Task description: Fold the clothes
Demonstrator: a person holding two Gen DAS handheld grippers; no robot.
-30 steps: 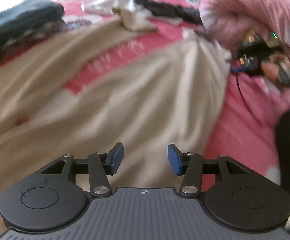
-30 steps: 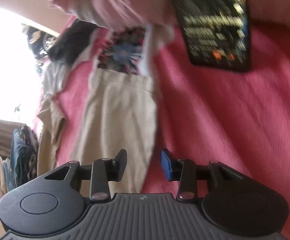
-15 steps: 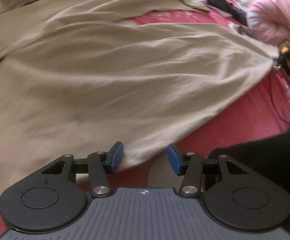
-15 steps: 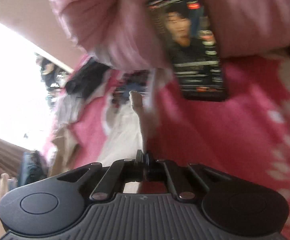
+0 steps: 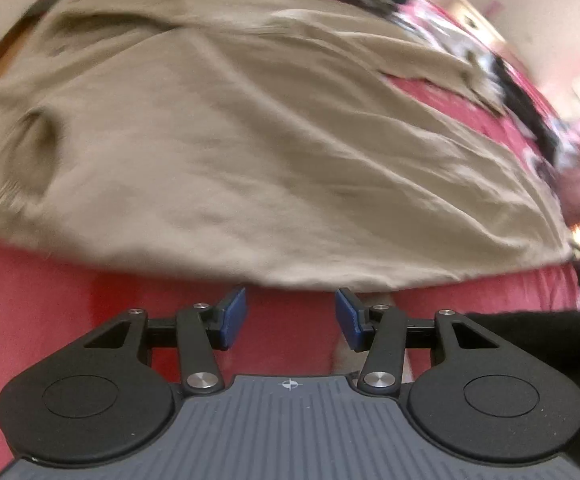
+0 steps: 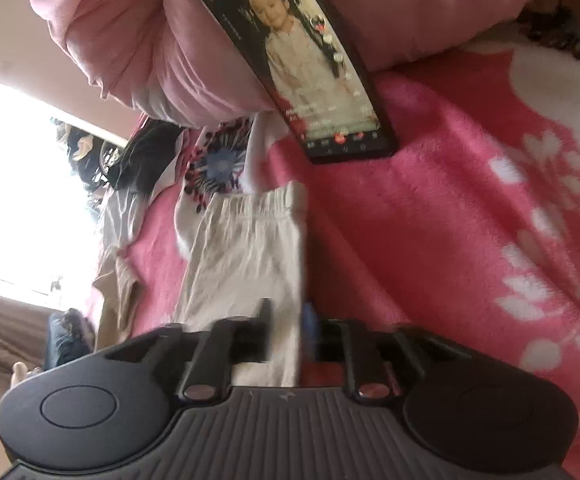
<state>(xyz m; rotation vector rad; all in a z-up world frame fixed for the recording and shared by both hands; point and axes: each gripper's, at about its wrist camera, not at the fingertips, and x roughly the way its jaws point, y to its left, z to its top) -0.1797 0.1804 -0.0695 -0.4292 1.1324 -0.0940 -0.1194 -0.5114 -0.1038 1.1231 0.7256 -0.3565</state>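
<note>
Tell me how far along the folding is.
Early. The beige garment lies spread on the pink blanket, no fold in it. The left gripper is open just short of its hem; the right gripper has just been opening at the garment's edge. Other clothes wait unfolded.

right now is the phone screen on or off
On: the phone, propped against the pink bedding, shows a lit picture with icons.

Glaring bright window [image 6: 14, 184], beige wall [image 6: 30, 40], pink flowered bed blanket [image 6: 490, 220].
</note>
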